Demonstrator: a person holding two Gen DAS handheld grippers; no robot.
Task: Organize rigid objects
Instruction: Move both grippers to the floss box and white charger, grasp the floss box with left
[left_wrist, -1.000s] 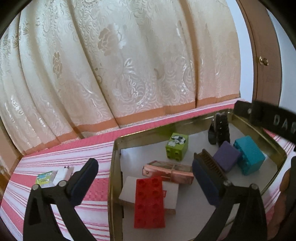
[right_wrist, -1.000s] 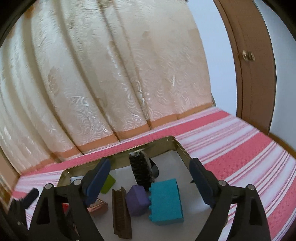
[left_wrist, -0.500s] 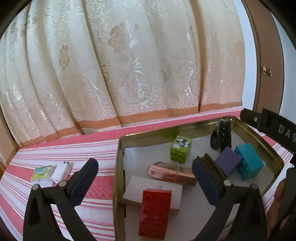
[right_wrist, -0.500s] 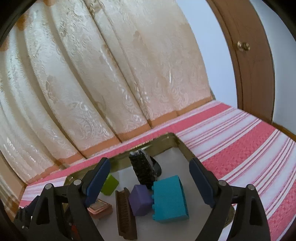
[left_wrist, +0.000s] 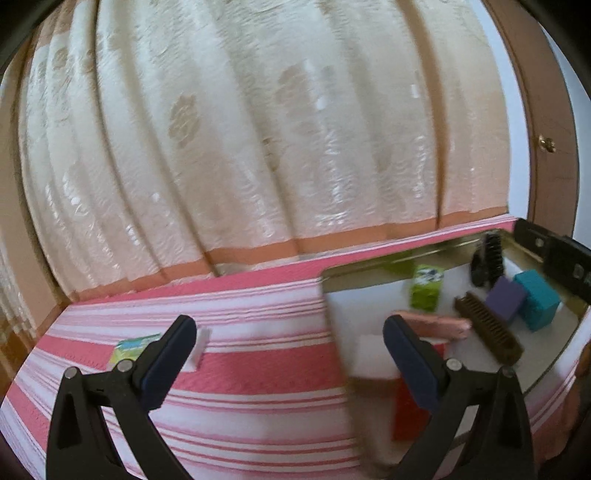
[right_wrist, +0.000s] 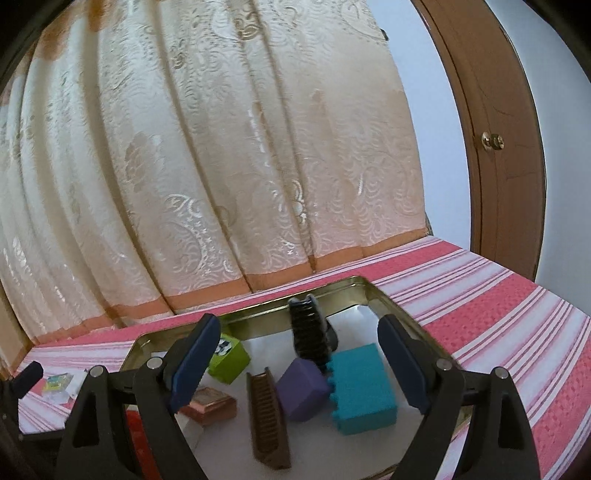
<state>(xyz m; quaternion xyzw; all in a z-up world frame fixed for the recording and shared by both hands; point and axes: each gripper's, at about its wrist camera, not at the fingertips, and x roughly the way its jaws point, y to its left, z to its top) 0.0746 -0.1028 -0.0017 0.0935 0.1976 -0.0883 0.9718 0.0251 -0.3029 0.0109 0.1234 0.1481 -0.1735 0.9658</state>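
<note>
A gold metal tray (right_wrist: 406, 314) on the pink striped cloth holds a teal block (right_wrist: 362, 391), a purple block (right_wrist: 303, 387), a brown comb (right_wrist: 267, 417), a black hair clip (right_wrist: 310, 332), a green cube (right_wrist: 229, 360) and a copper box (right_wrist: 210, 406). My right gripper (right_wrist: 299, 332) hovers open over the tray's near side, holding nothing. My left gripper (left_wrist: 288, 332) is open and empty over the cloth, left of the tray (left_wrist: 369, 271). A red brick (left_wrist: 410, 417) on a white box (left_wrist: 369, 354) lies behind its right finger. A green packet (left_wrist: 129, 349) and a white item (left_wrist: 199, 347) lie near its left finger.
A cream patterned curtain (right_wrist: 221, 166) hangs close behind the striped surface. A brown door frame with a knob (right_wrist: 491, 140) stands to the right. Bare striped cloth (right_wrist: 498, 314) stretches right of the tray and between the tray and the packet (left_wrist: 258, 350).
The left view has swung left, so the tray has slid to the right edge and the packet sits nearer its left finger. The right view shifted slightly over the tray. Both jaws stay wide.
</note>
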